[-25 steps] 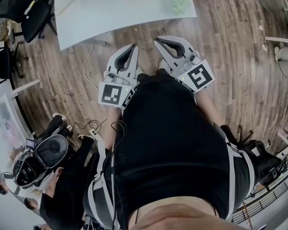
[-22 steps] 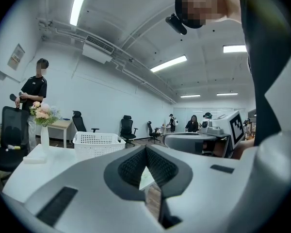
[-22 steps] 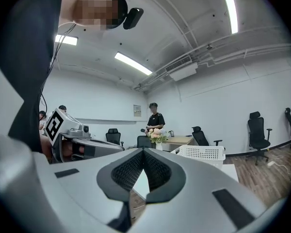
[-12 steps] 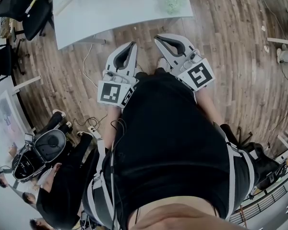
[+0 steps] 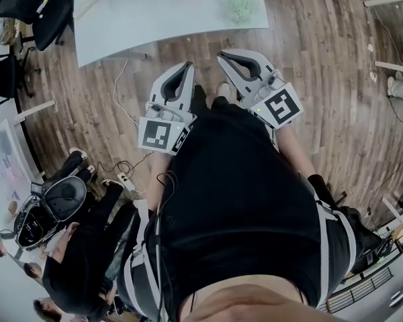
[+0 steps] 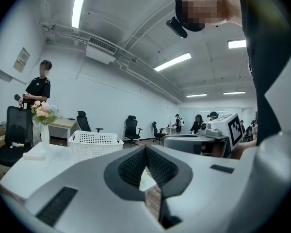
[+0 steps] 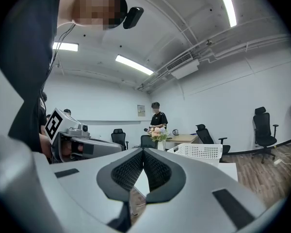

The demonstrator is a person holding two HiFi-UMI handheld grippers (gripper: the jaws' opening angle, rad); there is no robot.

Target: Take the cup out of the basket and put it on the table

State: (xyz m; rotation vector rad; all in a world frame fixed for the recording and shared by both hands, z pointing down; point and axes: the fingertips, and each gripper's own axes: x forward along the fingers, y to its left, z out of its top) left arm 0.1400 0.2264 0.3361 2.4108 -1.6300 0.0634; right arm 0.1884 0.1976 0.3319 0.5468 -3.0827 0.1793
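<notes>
— Tongs status, left side first?

— Left tongs (image 6: 145,148): jaws fully closed, ribbed pads meeting at the tip, nothing between them. Right tongs (image 7: 143,152): same condition, closed and empty.

— Position?

— Both are held side by side in front of the black shirt (image 5: 235,200), roughly level. They are over the wooden floor (image 5: 101,106), short of the worktop (image 5: 161,19) edge. Neither touches anything.

— Location of the task item?

— A white perforated basket (image 6: 94,143) stands on the worktop, beyond both tips. A vase of flowers (image 6: 43,118) shows to its left in the left gripper view. Each gripper view sees the basket from the side only. Its wall hides the interior, so the cup cannot be made out.

— Change against the frame one second back?

— Jaw state unchanged: closed then, closed now. Both tongs keep the same side-by-side arrangement before the shirt. In the head view the open case (image 5: 57,203) at lower left has slid toward the left edge. The worktop's near right corner sits slightly further left.
</notes>
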